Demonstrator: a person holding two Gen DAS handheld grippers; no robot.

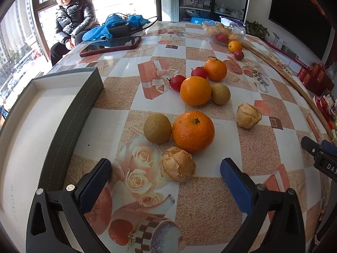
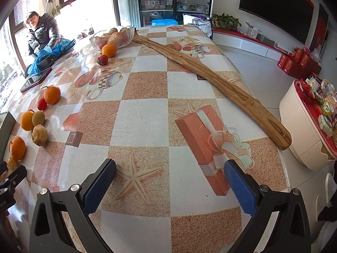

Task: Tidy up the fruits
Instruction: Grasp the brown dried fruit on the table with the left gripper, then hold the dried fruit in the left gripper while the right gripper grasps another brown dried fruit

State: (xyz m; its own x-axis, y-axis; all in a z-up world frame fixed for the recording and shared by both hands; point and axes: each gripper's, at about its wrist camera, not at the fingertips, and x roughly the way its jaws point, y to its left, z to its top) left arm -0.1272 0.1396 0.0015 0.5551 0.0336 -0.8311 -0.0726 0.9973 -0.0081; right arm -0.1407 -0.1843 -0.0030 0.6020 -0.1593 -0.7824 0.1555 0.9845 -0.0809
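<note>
My left gripper (image 1: 165,174) is open, low over the table, with a papery brown husk fruit (image 1: 178,164) lying between its fingers, untouched. Just beyond sit an orange (image 1: 193,131) and a brownish-green round fruit (image 1: 157,128). Farther back lie another orange (image 1: 195,90), a second brown fruit (image 1: 220,93), two red tomatoes (image 1: 177,82), a stemmed orange (image 1: 215,69) and a second husk fruit (image 1: 248,115). A grey tray with a white floor (image 1: 38,126) stands at the left. My right gripper (image 2: 169,179) is open over bare tablecloth, holding nothing.
A glass bowl (image 2: 126,39) of fruit stands at the far end, with an orange (image 2: 109,50) and a tomato (image 2: 103,59) beside it. A long wooden board (image 2: 212,84) runs along the right edge. A phone (image 1: 110,46), a blue cloth and a seated person (image 1: 71,19) are at the far left.
</note>
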